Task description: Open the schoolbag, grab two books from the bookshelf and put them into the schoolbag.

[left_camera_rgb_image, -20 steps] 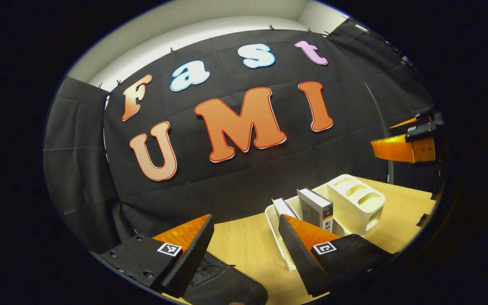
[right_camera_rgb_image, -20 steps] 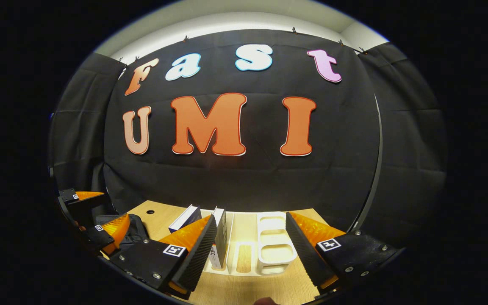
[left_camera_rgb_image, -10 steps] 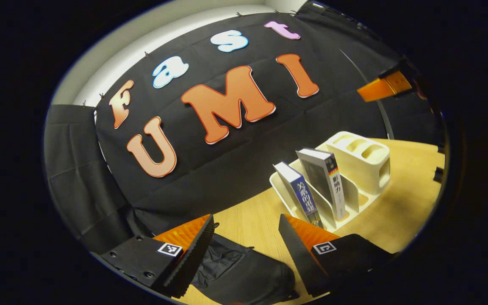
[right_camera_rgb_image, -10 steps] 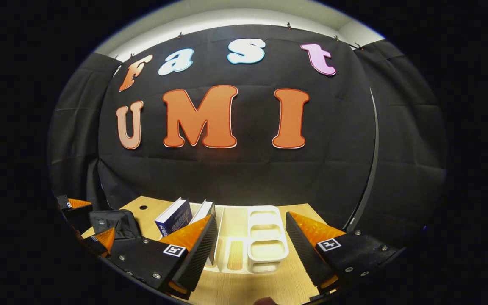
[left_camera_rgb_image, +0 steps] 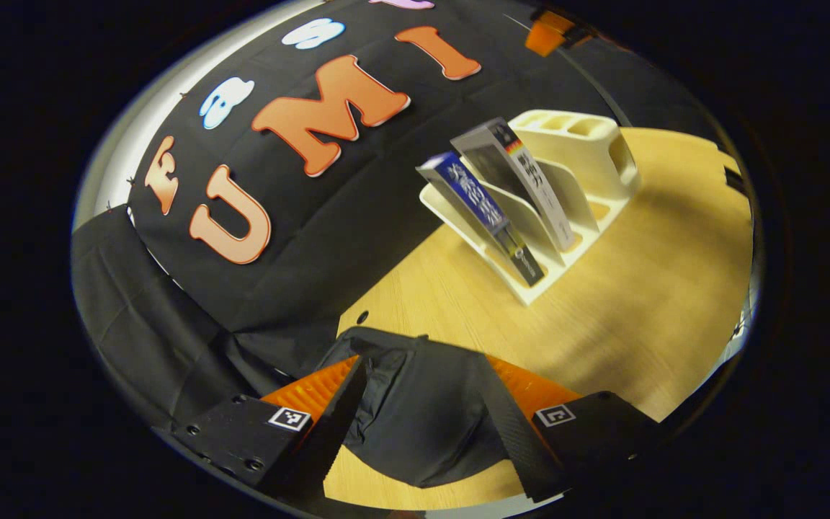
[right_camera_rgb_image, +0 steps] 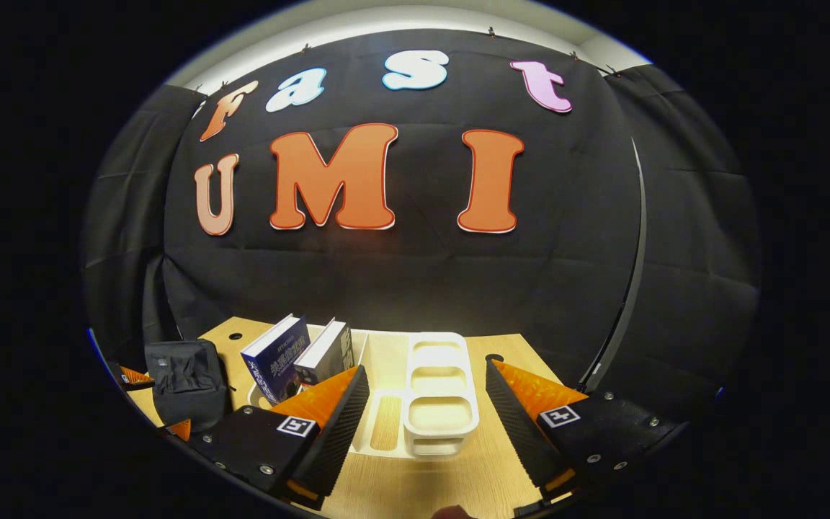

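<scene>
A black schoolbag [left_camera_rgb_image: 422,411] lies on the wooden table [left_camera_rgb_image: 638,288], and my left gripper [left_camera_rgb_image: 422,425] hovers open right over it, the bag showing between the fingers; I cannot tell whether they touch it. The white bookshelf [left_camera_rgb_image: 530,281] holds a blue book [left_camera_rgb_image: 480,209] and a grey book [left_camera_rgb_image: 523,187], both leaning. In the right gripper view, my right gripper [right_camera_rgb_image: 426,425] is open above the bookshelf [right_camera_rgb_image: 433,400]. The blue book [right_camera_rgb_image: 274,360] and the second book [right_camera_rgb_image: 328,353] stand to its left. The schoolbag [right_camera_rgb_image: 184,382] sits farther left, with the left gripper's fingers [right_camera_rgb_image: 177,430] beside it.
The bookshelf's end has a block of open compartments [left_camera_rgb_image: 573,137]. A small round hole [left_camera_rgb_image: 362,317] is in the table near the bag. Black cloth walls close the back and sides. Bare wood [left_camera_rgb_image: 624,317] stretches between the bag and the table's right edge.
The left gripper has tipped down and moved over the schoolbag, which now shows between its fingers. The right gripper's view has tilted slightly, showing more of the books and table.
</scene>
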`<state>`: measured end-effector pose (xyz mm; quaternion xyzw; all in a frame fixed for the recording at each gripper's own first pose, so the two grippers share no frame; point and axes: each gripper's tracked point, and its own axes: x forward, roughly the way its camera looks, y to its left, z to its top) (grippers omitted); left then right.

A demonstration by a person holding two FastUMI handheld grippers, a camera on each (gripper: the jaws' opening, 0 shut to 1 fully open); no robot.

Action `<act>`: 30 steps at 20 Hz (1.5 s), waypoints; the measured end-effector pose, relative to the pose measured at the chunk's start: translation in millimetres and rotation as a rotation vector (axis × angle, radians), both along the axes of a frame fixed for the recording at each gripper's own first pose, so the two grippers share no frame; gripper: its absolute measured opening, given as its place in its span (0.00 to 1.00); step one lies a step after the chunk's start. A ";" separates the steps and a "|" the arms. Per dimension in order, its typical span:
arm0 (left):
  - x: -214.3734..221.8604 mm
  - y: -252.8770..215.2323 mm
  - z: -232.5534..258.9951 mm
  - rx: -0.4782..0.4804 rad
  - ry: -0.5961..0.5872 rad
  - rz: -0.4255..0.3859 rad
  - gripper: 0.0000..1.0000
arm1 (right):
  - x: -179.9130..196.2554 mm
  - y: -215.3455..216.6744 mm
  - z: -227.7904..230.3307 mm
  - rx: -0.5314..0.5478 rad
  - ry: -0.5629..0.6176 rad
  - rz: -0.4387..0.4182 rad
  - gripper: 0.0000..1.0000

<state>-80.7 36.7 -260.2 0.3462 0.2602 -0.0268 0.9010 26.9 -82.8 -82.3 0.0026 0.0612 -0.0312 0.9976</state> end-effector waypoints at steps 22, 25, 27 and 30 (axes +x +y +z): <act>49.9 63.4 -40.5 0.161 0.104 0.130 0.48 | 9.8 -34.2 11.9 0.022 -0.028 -0.027 0.97; 66.9 72.3 -29.0 0.141 0.119 0.114 0.23 | 9.7 -34.6 15.0 0.031 -0.032 -0.026 0.96; 72.3 74.5 -23.1 0.083 0.148 0.110 0.13 | 12.1 -33.3 17.8 0.015 -0.034 -0.035 0.97; 84.3 83.1 -14.3 -0.026 0.180 0.098 0.07 | 11.0 -28.8 22.5 -0.009 -0.035 -0.068 0.97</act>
